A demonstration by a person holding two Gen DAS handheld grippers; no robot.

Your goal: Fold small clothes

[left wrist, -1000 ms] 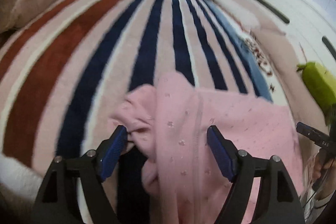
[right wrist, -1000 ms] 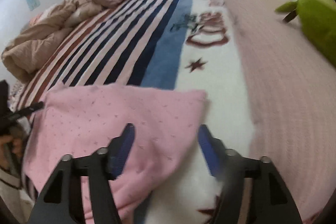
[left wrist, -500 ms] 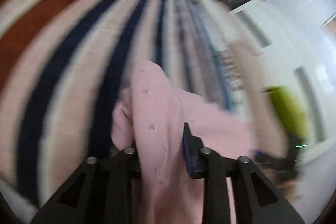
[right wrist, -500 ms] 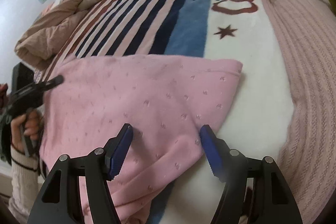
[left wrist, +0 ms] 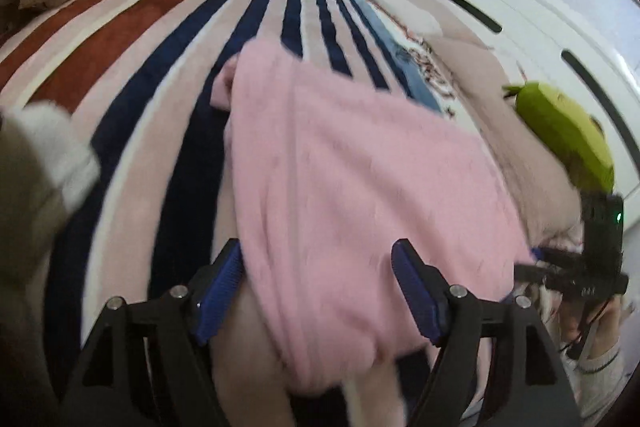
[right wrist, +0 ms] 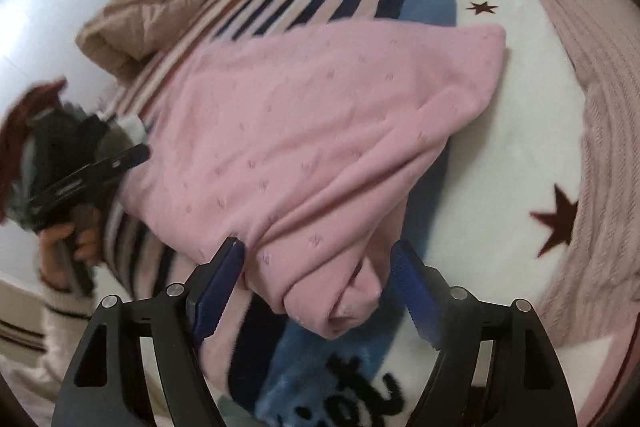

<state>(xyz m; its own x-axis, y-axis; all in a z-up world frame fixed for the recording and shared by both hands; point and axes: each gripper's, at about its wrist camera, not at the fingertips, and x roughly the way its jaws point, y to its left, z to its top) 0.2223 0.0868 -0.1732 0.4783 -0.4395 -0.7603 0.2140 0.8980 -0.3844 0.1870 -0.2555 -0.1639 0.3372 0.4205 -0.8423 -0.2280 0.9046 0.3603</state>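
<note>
A small pink knit garment (left wrist: 344, 179) lies spread on a striped blanket (left wrist: 132, 67) on a bed; it also shows in the right wrist view (right wrist: 304, 131), with a bunched fold near its close end. My left gripper (left wrist: 320, 287) is open, its blue-padded fingers (left wrist: 220, 287) on either side of the garment's near edge. My right gripper (right wrist: 318, 287) is open too, its fingers (right wrist: 412, 291) flanking the bunched fold without pinching it. Each gripper shows in the other's view, at the garment's opposite side.
A green plush toy (left wrist: 560, 131) lies at the right by a white headboard (left wrist: 540, 27). Tan pillows and a quilt (right wrist: 160, 7) are heaped at the far left of the bed. A pink ribbed cover (right wrist: 600, 107) lies to the right. Cluttered shelves stand behind the bed.
My left gripper was shut on the garment half a second ago and is now open, the cloth lying flatter. My right gripper has moved closer to the bunched fold and stays open.
</note>
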